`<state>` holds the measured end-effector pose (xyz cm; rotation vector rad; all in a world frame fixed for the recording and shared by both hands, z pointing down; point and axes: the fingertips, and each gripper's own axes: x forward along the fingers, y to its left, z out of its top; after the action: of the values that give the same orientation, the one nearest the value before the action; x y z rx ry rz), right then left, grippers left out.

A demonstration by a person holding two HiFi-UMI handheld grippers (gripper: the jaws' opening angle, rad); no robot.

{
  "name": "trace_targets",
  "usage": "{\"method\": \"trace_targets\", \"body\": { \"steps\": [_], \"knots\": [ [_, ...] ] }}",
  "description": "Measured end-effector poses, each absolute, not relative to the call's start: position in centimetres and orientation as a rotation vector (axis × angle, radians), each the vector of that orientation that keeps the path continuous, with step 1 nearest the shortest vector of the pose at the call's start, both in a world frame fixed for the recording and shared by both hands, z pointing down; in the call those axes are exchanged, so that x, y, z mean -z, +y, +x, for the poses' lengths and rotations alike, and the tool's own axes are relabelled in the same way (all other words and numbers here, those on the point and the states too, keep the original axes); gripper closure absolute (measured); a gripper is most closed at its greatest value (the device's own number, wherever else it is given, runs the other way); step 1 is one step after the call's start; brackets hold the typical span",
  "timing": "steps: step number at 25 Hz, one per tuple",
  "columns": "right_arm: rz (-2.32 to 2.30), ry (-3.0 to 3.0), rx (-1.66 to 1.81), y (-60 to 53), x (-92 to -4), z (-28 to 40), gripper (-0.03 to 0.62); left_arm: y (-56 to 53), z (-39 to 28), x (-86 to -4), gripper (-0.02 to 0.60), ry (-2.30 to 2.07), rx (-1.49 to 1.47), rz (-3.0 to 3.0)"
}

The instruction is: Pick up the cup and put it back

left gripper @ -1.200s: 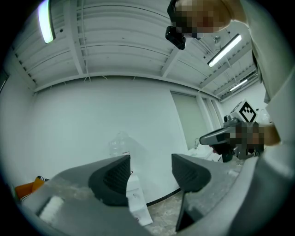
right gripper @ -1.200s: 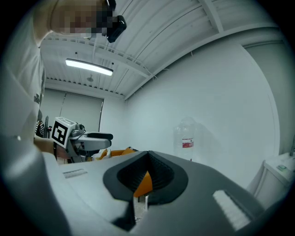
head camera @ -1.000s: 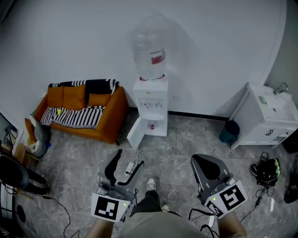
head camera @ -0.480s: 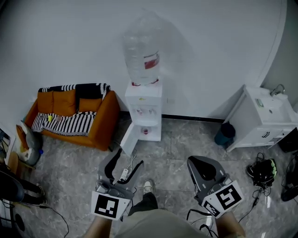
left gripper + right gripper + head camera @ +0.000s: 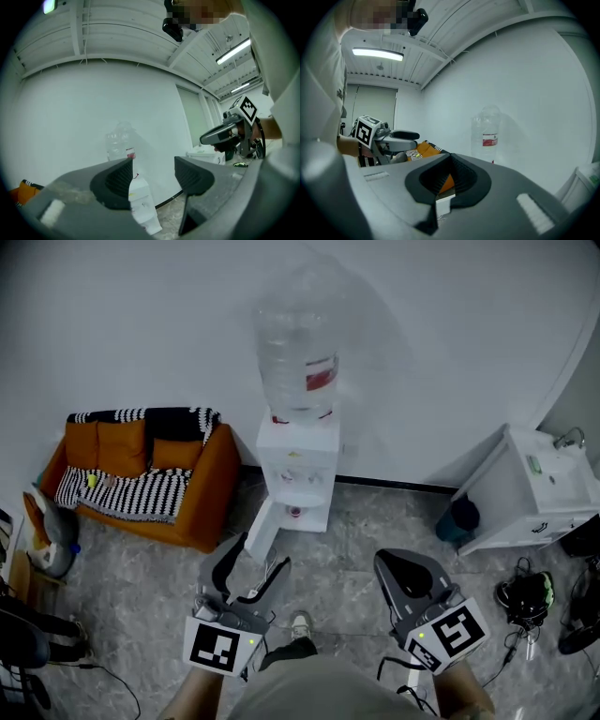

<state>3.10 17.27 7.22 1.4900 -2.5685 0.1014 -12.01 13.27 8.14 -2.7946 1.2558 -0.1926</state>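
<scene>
I hold my left gripper (image 5: 260,554) level, jaws spread and empty, and my right gripper (image 5: 389,566) with jaws pressed together. A small reddish cup (image 5: 296,512) sits in the water dispenser (image 5: 298,465) alcove. Open floor (image 5: 356,531) lies between sofa (image 5: 141,474) and cabinet (image 5: 525,502).

water bottle (image 5: 298,352): being seen as clear glossy plastic
dispenser (image 5: 298,460): being seen as smooth white plastic
throw (image 5: 122,491): being read as striped knit cloth
floor (image 5: 366,531): being seen as polished marbled stone
left gripper (image 5: 152,168) pads (image 5: 115,180): being seen as matt black, ribbed
</scene>
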Motion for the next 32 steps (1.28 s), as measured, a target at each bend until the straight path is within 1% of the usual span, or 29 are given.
{"method": "trace_targets", "body": {
  "steps": [8, 20, 27, 32],
  "knots": [
    [1.520, -2.521, -0.102, 8.8, -7.9, 1.7, 0.591, 4.7, -13.5, -9.3, 0.293, 1.209, 0.191, -2.833],
    [1.482, -2.515, -0.105, 2.2, -9.1, 3.0, 0.591, -1.4, -13.1, -10.8, 0.293, 1.236, 0.256, -2.813],
    [1.320, -2.611, -0.068, -1.2, -9.7, 4.6, 0.591, -3.8, -11.6, -11.3, 0.293, 1.457, 0.309, -2.749],
    [1.279, -2.675, -0.052, -4.5, -9.9, 7.6, 0.591, -5.5, -9.6, -12.6, 0.293, 1.583, 0.354, -2.695]
  ]
}}
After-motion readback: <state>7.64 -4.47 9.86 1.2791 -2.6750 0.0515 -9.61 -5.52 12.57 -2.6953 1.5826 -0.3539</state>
